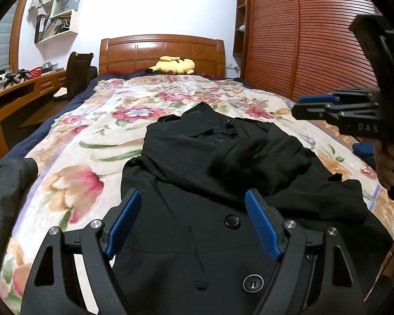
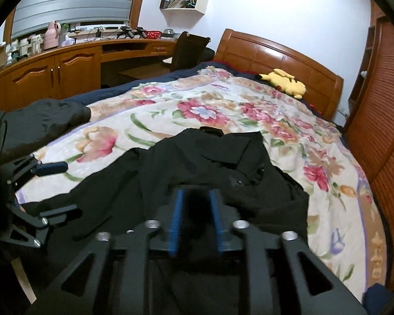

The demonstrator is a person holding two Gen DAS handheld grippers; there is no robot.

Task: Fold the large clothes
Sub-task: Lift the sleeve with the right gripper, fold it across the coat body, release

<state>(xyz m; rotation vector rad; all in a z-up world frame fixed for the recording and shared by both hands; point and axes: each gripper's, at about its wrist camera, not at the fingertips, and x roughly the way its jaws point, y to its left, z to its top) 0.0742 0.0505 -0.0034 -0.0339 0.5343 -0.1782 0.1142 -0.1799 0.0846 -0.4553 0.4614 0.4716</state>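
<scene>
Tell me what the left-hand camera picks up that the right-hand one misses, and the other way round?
Only the left wrist view shows the coat's two round buttons up close and the louvred wardrobe doors across much of the frame. Only the right wrist view shows the window blind, the pink bottle and the wooden cabinet doors under the desk. Both show the black coat on the floral blanket, the yellow plush toy, the headboard, the wall shelves and each other's gripper.
</scene>
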